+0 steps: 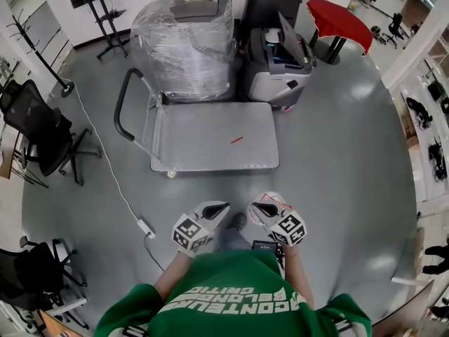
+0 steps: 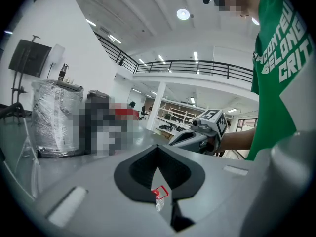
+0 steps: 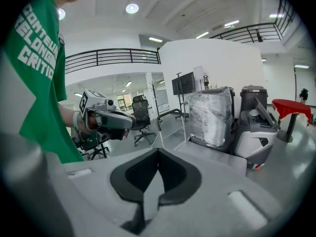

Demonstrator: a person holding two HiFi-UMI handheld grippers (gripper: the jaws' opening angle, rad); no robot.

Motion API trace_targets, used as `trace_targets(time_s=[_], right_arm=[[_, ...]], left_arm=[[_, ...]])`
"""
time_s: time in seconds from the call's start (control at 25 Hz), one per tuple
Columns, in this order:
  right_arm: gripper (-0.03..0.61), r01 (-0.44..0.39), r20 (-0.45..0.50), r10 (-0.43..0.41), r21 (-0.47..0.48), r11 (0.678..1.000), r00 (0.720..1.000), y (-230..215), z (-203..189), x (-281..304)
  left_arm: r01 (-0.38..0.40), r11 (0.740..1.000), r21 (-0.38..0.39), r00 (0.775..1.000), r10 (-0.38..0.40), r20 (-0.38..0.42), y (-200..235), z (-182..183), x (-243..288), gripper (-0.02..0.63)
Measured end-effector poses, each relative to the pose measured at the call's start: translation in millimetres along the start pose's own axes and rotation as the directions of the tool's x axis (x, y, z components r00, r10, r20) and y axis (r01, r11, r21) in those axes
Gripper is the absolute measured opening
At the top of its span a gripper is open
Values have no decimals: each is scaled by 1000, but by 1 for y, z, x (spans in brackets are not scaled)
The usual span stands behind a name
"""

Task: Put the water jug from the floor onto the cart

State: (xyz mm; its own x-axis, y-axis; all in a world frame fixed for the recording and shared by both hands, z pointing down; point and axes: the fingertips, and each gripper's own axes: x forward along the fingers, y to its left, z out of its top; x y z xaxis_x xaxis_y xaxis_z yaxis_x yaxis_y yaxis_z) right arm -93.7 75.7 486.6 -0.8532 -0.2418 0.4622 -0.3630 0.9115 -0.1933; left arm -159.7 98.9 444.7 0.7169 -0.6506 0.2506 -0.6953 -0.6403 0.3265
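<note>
Currently, no part of the task is complete. The cart (image 1: 210,135) stands in the centre of the head view, its flat deck bare except for a small red mark (image 1: 236,140) — no load on it. The water jug appears in none of the three views, so its place on the floor cannot be given. The left gripper (image 1: 223,207) and right gripper (image 1: 255,206) are side by side at lower centre, just above the person's green shirt (image 1: 238,293), both pointing toward the cart. Each gripper view shows its jaws pressed together at the tips, nothing pinched. Remaining steps, as judged — locate the jug, grasp it, lift it, set it on the deck.
</note>
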Motion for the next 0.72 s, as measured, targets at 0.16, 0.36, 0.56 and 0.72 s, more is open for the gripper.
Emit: trace_targets(time_s=[0.16, 0.36, 0.56, 0.72], right_arm=[[-9, 24, 8, -24, 9, 1000, 1000, -25, 8, -1], [-10, 56, 27, -57, 39, 998, 998, -60, 16, -4], [-10, 94, 72, -98, 62, 994, 993, -99, 24, -9], [-11, 123, 92, -130, 70, 990, 987, -128, 24, -18]], left_arm=[[20, 1000, 0, 1000, -20, -19, 12, 8, 19, 11], [60, 998, 26, 997, -59, -46, 18, 27, 47, 11], [116, 990, 78, 990, -109, -92, 22, 48, 82, 11], [151, 984, 96, 986, -142, -92, 21, 61, 106, 11]])
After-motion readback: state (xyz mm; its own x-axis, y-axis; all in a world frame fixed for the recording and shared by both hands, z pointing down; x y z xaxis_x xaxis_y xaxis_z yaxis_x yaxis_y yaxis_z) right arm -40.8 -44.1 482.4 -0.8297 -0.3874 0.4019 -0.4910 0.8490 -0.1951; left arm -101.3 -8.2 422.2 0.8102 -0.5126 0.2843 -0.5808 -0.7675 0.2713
